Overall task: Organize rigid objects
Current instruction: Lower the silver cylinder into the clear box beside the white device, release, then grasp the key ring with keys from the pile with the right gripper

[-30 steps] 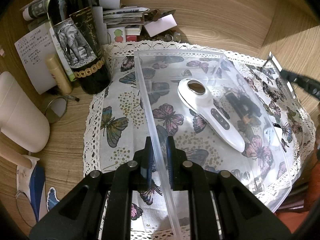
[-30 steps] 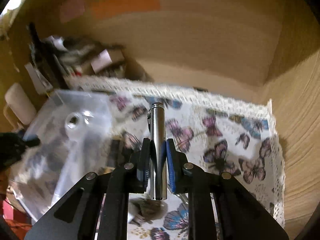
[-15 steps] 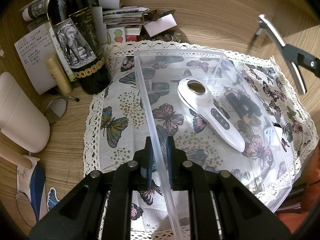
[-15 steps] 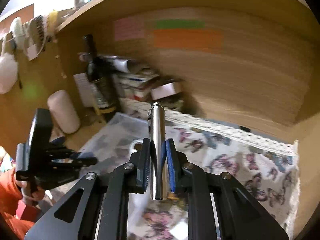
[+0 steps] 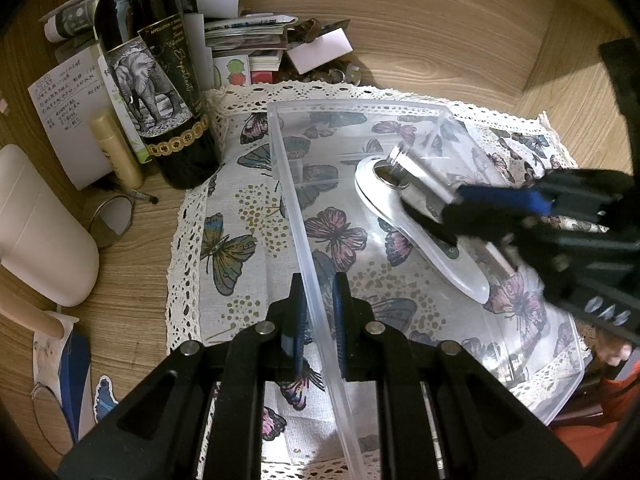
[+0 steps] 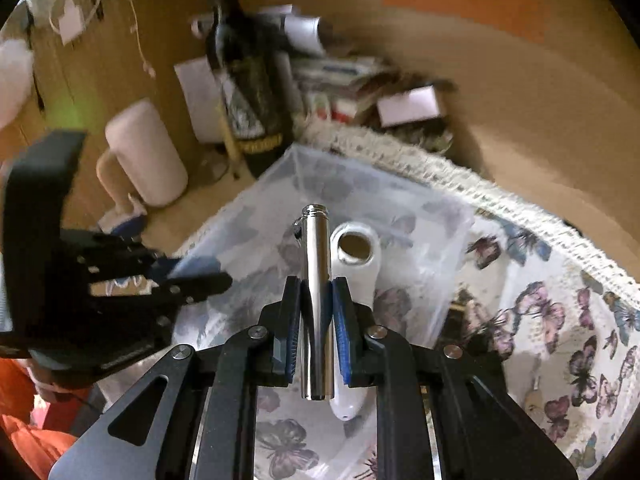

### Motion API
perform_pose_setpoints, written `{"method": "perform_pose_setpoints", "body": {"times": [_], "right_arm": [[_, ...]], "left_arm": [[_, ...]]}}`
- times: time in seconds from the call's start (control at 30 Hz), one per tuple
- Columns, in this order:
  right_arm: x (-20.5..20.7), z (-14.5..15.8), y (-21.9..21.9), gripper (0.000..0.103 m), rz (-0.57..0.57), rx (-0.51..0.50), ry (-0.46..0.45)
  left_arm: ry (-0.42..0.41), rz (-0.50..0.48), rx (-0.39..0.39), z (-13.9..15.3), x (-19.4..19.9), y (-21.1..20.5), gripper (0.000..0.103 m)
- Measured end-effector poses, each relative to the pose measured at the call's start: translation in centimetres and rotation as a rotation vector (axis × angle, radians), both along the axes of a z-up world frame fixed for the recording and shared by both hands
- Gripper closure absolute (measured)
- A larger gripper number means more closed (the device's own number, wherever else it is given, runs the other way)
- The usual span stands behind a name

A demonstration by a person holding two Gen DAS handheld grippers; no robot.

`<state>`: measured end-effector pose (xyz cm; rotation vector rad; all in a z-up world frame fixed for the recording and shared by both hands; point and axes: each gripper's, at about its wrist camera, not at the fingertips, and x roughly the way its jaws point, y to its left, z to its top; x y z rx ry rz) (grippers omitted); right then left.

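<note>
A clear plastic bin (image 5: 420,112) stands on a butterfly cloth (image 5: 236,240). My left gripper (image 5: 320,316) is shut on the bin's near wall. A white handheld device (image 5: 468,276) lies inside the bin, also in the right wrist view (image 6: 356,240). My right gripper (image 6: 316,316) is shut on a silver metal cylinder (image 6: 316,264) and holds it over the bin, above the white device. In the left wrist view the right gripper (image 5: 472,200) reaches in from the right with the cylinder (image 5: 416,164).
A dark wine bottle (image 5: 152,72) with an elephant label stands left of the bin. Papers and cards (image 5: 248,36) are piled behind it. A white rounded container (image 5: 44,240) and a small round mirror (image 5: 110,220) lie at the left. A wooden wall (image 5: 420,40) closes the back.
My right gripper has swung left and down with the cylinder, from above the cloth at the right to over the bin. My left gripper has stayed shut on the bin wall.
</note>
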<state>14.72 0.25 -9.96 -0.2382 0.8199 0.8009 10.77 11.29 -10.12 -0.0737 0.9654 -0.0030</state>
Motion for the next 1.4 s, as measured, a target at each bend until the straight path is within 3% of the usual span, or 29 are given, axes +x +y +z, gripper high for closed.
{"method": "perform_pose_setpoints", "body": {"times": [0.33,0.6,0.9,1.13,1.4], "right_arm": [[0.7,-2.1,0.9,0.088,0.012,-0.058,0.066],[0.2,-0.2,-0.3,0.082,-0.024,-0.039,-0.01],[0.5,2.7,-5.9,0.068,-0.169,-0.002,-0.115],[1.8,3.7,-12.0,0.067,-0.337,-0.012,-0.139],[3.4,-0.9,-15.5,0.067,-0.433,-0.112,-0.029]], "left_arm": [[0.0,0.001,0.0,0.0,0.0,0.0,0.09],[0.002,0.001,0.0,-0.1,0.1,0.0,0.09],[0.002,0.001,0.001,-0.1,0.1,0.0,0.09],[0.001,0.0,0.0,-0.1,0.1,0.0,0.09],[0.001,-0.001,0.002,-0.1,0.1,0.0,0.09]]}}
